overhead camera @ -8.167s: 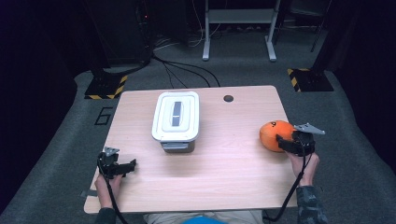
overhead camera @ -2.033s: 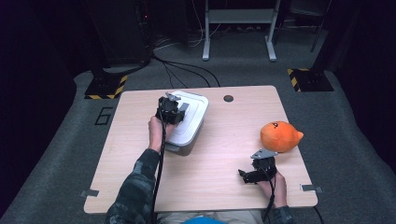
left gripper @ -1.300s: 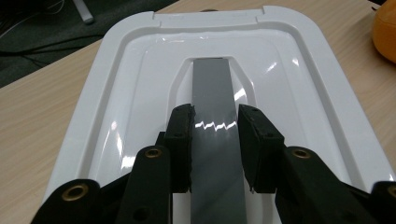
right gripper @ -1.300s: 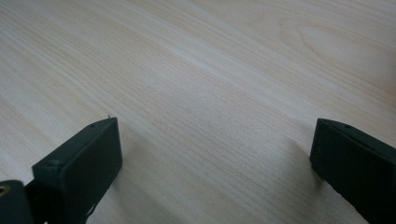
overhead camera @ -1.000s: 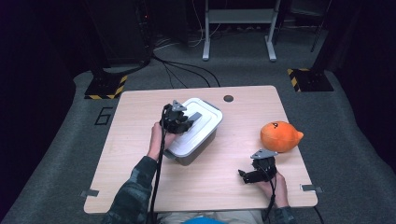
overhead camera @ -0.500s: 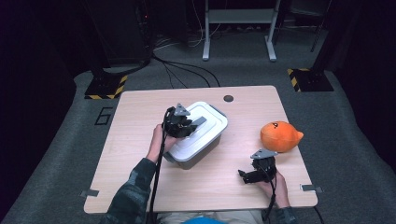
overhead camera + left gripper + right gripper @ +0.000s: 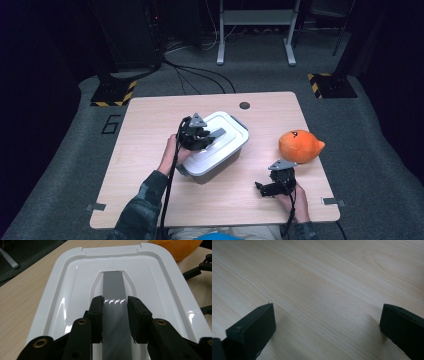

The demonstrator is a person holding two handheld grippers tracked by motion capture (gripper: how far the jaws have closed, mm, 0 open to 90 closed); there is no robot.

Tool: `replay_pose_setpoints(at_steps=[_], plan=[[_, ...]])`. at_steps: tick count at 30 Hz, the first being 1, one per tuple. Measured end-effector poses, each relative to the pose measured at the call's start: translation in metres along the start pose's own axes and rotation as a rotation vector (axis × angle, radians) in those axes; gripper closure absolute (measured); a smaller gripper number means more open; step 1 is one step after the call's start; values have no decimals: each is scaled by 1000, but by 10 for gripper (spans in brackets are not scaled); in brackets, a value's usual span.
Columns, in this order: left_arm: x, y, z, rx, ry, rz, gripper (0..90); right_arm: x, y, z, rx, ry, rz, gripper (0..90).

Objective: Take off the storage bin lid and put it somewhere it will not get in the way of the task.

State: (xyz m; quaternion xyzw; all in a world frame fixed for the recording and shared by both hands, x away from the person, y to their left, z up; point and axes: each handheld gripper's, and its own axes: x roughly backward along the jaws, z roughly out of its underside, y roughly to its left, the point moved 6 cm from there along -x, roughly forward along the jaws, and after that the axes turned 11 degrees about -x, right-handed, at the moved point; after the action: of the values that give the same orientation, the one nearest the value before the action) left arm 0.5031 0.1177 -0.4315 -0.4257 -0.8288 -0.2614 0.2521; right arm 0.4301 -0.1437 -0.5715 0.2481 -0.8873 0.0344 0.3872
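Clamping my left gripper (image 7: pixel 115 315) on the grey handle (image 7: pixel 115 290) of the white box (image 7: pixel 220 145) at frame center; my right gripper (image 7: pixel 272 186) gapes, lower right.

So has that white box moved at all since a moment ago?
Yes. The white box has swung and slid nearer the orange toy, held by the left tool.

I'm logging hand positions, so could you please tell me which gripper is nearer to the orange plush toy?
Right. The right gripper rests on the table just in front of the orange plush toy; the left gripper is across the table, clamped on the white box's grey handle.
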Motion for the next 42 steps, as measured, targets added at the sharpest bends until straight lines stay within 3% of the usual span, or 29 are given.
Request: replay_pose_setpoints(at_steps=[14, 19, 28, 42], plan=[[1, -3, -2, -33, 3, 16, 666, 0, 0, 0, -1, 0, 0, 0], [3, -3, -3, -25, -2, 21, 666, 0, 0, 0, -1, 0, 0, 0], [16, 0, -9, -43, -27, -3, 666, 0, 0, 0, -2, -3, 1, 0], [36, 13, -11, -17, -61, -41, 666, 0, 0, 0, -2, -3, 2, 0]])
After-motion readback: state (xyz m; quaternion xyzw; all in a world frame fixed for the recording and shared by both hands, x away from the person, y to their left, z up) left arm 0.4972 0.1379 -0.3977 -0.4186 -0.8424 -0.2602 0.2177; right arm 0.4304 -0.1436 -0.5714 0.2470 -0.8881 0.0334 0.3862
